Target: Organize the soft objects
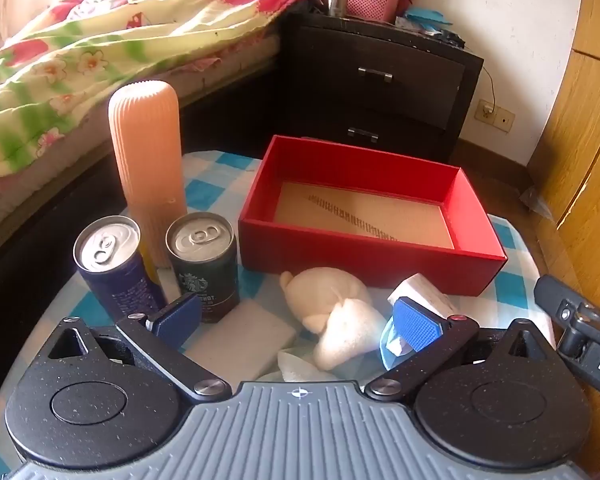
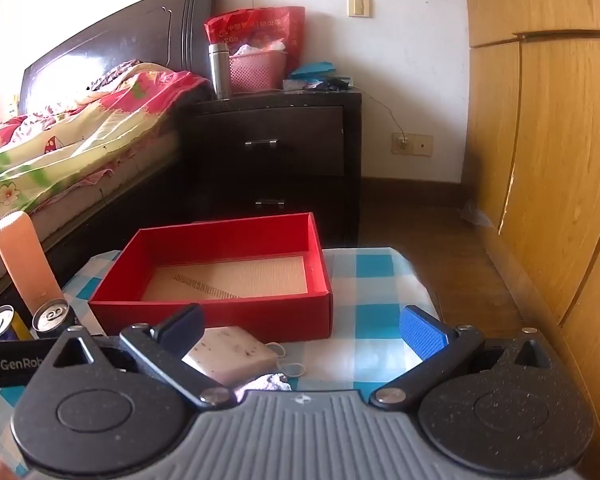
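A: Grippers first: your left gripper (image 1: 298, 322) has its blue-padded fingers spread wide apart, nothing pinched between them. Your right gripper (image 2: 302, 330) is spread just as wide and also holds nothing.

B: Where are the soft things?

A: In the left wrist view, the cream-white stuffed cloth pouch (image 1: 332, 312) lies on the blue-and-white checked tablecloth (image 1: 512, 280) right between your left fingers, at about 12 o'clock from the gripper. The flat white foam block (image 1: 246, 340) sits at 11 o'clock, touching nothing you hold. A white rectangular sponge (image 1: 424, 290) peeks out behind your pad at 1 o'clock.

B: And on the right?

A: In the right wrist view, a speckled beige sponge block (image 2: 232, 354) rests near your 11 o'clock finger, with a crumpled pale cloth (image 2: 268, 382) just below it.

B: The box?

A: The open red cardboard box (image 1: 380, 256) with a tan floor stands at 12 o'clock, beyond the soft things, with nothing inside. At 10 o'clock stand a dark blue drink can (image 1: 114, 264), a dark green coffee can (image 1: 204, 264) and a tall ribbed peach cylinder (image 1: 148, 160).
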{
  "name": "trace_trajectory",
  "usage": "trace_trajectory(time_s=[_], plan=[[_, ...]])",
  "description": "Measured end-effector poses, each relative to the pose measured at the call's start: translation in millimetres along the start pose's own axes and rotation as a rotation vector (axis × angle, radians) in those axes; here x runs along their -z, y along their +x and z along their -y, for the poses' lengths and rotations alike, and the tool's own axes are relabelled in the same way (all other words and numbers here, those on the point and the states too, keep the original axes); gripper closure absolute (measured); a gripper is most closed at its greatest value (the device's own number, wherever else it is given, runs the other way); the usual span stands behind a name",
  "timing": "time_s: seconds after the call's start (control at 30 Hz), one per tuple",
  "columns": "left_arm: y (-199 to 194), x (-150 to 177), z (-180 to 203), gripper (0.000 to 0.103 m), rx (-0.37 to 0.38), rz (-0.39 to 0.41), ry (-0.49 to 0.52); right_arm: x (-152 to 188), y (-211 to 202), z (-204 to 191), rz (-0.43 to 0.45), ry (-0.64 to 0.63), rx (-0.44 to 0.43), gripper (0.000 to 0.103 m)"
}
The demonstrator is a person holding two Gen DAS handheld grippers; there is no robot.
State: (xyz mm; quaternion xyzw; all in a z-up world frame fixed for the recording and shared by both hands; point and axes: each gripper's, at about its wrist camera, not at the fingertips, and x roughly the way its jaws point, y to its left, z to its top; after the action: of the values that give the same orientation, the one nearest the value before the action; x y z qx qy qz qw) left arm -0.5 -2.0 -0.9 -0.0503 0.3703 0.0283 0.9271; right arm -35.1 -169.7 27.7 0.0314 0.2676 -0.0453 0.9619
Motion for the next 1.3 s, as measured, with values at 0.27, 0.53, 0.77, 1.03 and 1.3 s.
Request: trace_trajectory(time_s=[0.27,0.53,0.77,1.03,1.3], plan=[[-4.2,-5.8,0.2,0.006,-0.037,0.032,-0.032,-4.8,-1.1,-3.8,0.024,-0.004,0.038,0.018],[-6.0,-10.2,-2.1,0.006,-0.049,0.055,-0.063,-7.0,-3.1,-6.4,0.050,-0.001,0.066,0.019],[-8.3,-10.6,0.1,0.006,-0.047,0.065,-0.062,-9.7,-5.4,-6.9,0.073,0.014,0.070,0.018],[-7.9,-10.7,2.0,0.006,-0.056,0.063,-0.046,-9.8,-5.5,-6.3,0.072,0.015,0.072,0.019],[-7.9,-10.7,3.1,0.006,-0.060,0.060,-0.043,-9.0,-6.7,-7.7,0.072,0.012,0.071,0.018]])
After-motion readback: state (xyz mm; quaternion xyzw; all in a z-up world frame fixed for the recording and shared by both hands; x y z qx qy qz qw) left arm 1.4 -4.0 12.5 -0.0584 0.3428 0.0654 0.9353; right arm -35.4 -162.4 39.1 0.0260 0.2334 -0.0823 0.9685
